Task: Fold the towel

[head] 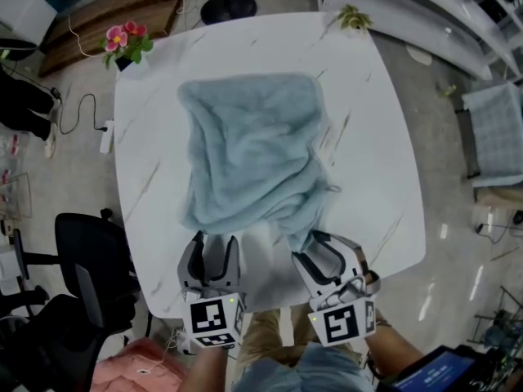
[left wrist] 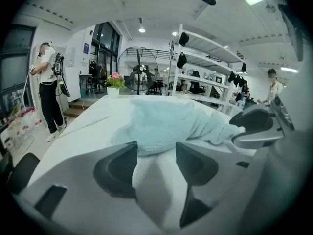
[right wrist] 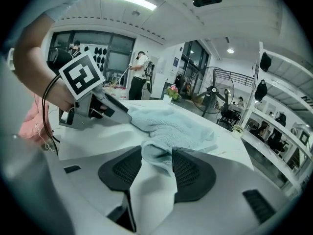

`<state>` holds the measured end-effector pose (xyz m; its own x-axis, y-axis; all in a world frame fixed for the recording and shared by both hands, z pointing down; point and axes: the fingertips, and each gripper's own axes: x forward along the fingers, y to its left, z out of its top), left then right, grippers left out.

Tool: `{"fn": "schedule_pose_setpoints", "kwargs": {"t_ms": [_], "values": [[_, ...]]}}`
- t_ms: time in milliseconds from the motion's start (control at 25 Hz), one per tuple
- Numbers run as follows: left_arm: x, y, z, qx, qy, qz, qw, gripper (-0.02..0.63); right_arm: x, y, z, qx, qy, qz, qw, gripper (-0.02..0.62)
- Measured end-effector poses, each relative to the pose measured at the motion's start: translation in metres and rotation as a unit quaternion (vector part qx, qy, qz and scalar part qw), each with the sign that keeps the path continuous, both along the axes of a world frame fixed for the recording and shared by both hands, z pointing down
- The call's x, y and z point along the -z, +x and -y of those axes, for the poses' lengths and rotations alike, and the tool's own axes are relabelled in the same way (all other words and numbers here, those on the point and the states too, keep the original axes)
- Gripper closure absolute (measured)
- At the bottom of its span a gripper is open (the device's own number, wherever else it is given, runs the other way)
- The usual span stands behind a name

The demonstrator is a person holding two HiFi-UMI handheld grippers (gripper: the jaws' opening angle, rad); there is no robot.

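One flowerpot (head: 125, 46), one green sprig (head: 354, 17) at far table (head: 384, 178) corners, beyond towel (head: 253, 149)

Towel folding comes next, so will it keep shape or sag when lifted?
Probably floppy: the towel lies rumpled, bunching where the right claw pinches its corner. Its fuzzy pile likely grips rather than slips.

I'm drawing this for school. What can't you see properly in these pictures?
- Head view: the corner of the towel in the right tool, covered by the tool's body.
- Head view: the table beneath the towel, covered by it.
- Left gripper view: the towel's far edge, behind its own bunched folds.
- Left gripper view: whether the open left tool touches the towel; the edge sits right at its tips.
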<state>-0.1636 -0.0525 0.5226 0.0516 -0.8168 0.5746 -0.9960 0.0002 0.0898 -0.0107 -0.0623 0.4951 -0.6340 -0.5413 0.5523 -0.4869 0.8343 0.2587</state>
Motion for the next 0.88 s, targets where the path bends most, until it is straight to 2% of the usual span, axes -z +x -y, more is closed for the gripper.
{"fn": "schedule_pose_setpoints", "kwargs": {"t_ms": [160,200,280,360,480,640,880], "values": [[-0.013,-0.003,0.004,0.006,-0.053,0.042,0.9976,0.367,0.000,-0.004,-0.001,0.013,0.005,-0.003,1.000,0.388],[-0.016,-0.006,0.004,0.013,-0.065,0.056,0.9962,0.402,-0.001,-0.005,-0.001,0.014,0.005,-0.003,1.000,0.388],[-0.018,-0.013,0.004,0.023,-0.077,0.078,0.9937,0.536,-0.001,-0.006,0.000,0.016,0.005,-0.003,1.000,0.388],[-0.017,-0.014,0.004,0.021,-0.077,0.078,0.9938,0.569,-0.003,-0.007,-0.001,0.020,0.002,-0.003,1.000,0.390],[-0.009,-0.013,0.009,0.016,-0.063,0.069,0.9955,0.577,-0.004,-0.008,0.000,0.021,0.000,-0.004,1.000,0.403],[0.024,-0.018,0.035,0.015,-0.022,0.082,0.9963,0.577,0.006,-0.007,0.011,0.014,0.005,0.003,1.000,0.464],[0.077,-0.017,0.115,-0.008,0.036,0.085,0.9957,0.577,0.038,-0.006,0.047,-0.008,0.010,0.040,0.999,0.512]]}}
